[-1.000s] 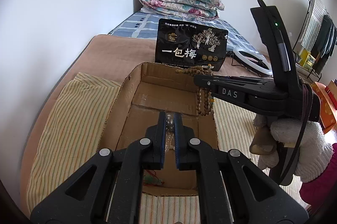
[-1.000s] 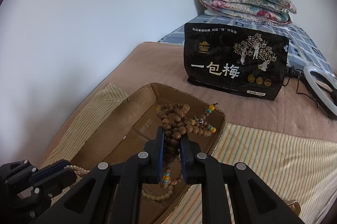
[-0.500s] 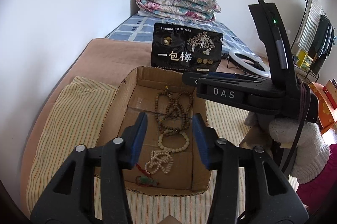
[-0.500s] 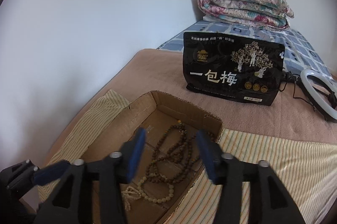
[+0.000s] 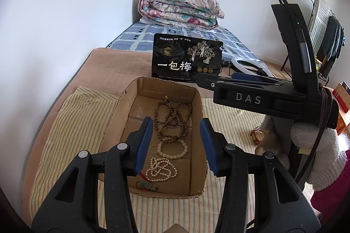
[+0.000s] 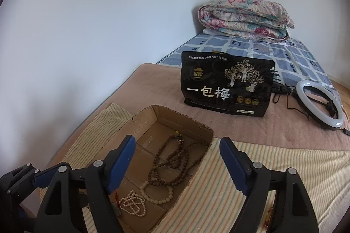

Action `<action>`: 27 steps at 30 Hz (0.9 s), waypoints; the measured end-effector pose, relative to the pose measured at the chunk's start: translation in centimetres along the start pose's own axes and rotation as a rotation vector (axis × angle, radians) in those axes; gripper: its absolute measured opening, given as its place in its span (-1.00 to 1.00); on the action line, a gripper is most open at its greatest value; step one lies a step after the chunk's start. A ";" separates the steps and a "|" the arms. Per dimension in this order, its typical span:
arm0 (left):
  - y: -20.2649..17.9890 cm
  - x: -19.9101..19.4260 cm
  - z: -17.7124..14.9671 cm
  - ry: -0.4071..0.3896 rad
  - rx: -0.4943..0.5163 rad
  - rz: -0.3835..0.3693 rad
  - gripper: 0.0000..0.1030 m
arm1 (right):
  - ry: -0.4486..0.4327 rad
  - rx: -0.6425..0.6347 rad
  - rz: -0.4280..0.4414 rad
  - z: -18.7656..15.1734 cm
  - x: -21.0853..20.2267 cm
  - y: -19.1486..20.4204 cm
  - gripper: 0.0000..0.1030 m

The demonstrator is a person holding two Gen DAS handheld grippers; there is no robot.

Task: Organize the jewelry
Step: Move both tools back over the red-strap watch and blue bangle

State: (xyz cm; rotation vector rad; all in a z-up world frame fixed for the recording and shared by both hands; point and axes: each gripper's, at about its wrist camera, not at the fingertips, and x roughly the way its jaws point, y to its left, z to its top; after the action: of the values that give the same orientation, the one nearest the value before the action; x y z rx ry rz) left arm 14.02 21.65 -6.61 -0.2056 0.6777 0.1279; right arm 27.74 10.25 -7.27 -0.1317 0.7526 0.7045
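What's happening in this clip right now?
A person is sorting jewelry into a cardboard box on the bed. Both tongs, left and right, hover open and empty above it. Inside lie a brown bead necklace, a pale bracelet, a small white bead strand and a green pendant.

Brown bead necklace (image 5: 172,119), pale bracelet (image 5: 172,148), white strand (image 5: 160,170) flat inside cardboard box (image 5: 196,114)

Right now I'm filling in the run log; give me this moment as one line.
left gripper: open, empty | right gripper: open, empty | brown bead strand, pale bracelet, white strand: in cardboard box
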 end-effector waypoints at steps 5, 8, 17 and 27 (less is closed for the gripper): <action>-1.0 -0.4 0.1 -0.005 0.014 -0.015 -0.12 | -0.019 0.013 -0.036 -0.4 -2.2 -1.4 0.76; -1.6 -0.2 0.0 0.002 0.005 -0.048 -0.12 | -0.030 0.019 -0.052 -0.8 -3.9 -2.5 0.77; -3.7 0.6 -0.1 -0.004 -0.012 -0.132 -0.12 | -0.060 0.074 -0.144 -3.5 -9.6 -8.4 0.92; -8.5 2.4 -1.2 0.055 0.074 -0.199 -0.12 | -0.058 0.139 -0.254 -7.8 -14.5 -15.2 0.94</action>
State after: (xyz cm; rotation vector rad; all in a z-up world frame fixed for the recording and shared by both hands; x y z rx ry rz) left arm 16.73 13.23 -7.75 -0.2047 0.7114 -0.0936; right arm 25.30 -11.92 -5.39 -0.0775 0.7117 0.4115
